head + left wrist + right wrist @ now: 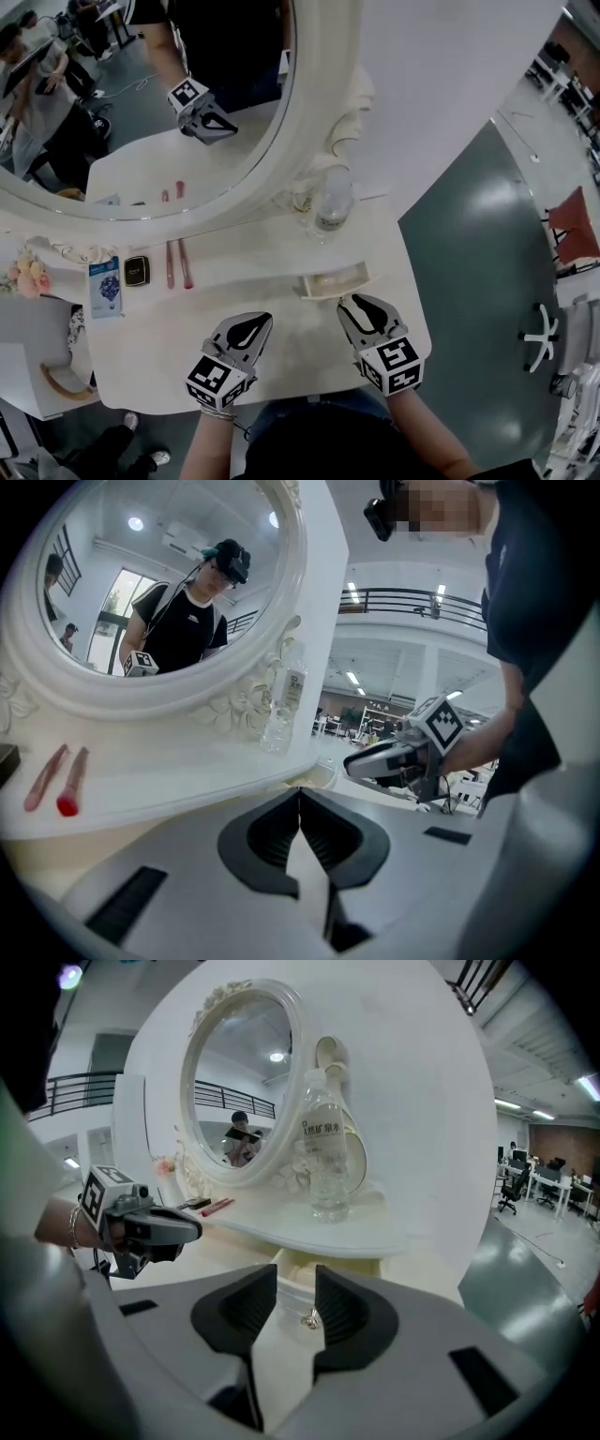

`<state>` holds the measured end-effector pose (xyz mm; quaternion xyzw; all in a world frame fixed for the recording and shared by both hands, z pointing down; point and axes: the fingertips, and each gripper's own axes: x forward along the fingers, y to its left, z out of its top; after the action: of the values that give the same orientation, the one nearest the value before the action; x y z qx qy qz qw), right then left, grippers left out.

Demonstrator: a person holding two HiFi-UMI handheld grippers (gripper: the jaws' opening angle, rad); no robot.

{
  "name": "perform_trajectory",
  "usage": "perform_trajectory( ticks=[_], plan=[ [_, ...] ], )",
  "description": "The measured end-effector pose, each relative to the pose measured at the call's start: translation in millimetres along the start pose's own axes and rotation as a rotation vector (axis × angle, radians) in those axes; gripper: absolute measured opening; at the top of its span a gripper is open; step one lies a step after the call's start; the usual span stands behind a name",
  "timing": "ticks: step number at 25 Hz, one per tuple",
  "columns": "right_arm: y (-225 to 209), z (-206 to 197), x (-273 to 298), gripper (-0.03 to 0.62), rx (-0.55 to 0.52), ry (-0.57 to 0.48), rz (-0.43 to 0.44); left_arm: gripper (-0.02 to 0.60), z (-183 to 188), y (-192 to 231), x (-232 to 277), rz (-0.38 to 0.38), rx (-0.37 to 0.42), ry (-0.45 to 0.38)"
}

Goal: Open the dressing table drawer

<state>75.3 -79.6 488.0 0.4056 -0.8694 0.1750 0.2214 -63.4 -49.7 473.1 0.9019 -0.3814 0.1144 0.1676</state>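
Note:
The white dressing table (281, 361) has a small drawer (333, 280) under its raised shelf, standing pulled out a little. In the right gripper view the drawer front (292, 1299) carries a small metal knob (309, 1318). My right gripper (349, 301) (296, 1281) hovers just before the drawer, jaws apart, with the knob showing in the gap but not pressed by the pads. My left gripper (264, 320) (300, 791) is over the tabletop to the left, its tips together and nothing held.
A clear water bottle (330, 211) stands on the shelf above the drawer, by the oval mirror's frame (314, 103). Two red sticks (175, 262), a dark compact (137, 270) and a card (105, 286) lie further left. The table's right edge drops to grey floor (478, 244).

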Motion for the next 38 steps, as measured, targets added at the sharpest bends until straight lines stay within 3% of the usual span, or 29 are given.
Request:
perform_trajectory(
  ticks=[6,12,38],
  plan=[
    [8.6,35.4,-11.5,0.06,-0.023,-0.085,0.03,0.015,23.8,-2.3,-6.7,0.012,0.035,-0.037],
    [10.1,63.2,-23.2,0.028,-0.048,-0.142,0.057,0.015,44.3,-2.3,-10.6,0.032,0.091,-0.054],
    [22.0,177.7,-75.6,0.018,-0.21,-0.4,0.137,0.015,159.0,4.7,-68.5,0.134,0.155,-0.253]
  ],
)
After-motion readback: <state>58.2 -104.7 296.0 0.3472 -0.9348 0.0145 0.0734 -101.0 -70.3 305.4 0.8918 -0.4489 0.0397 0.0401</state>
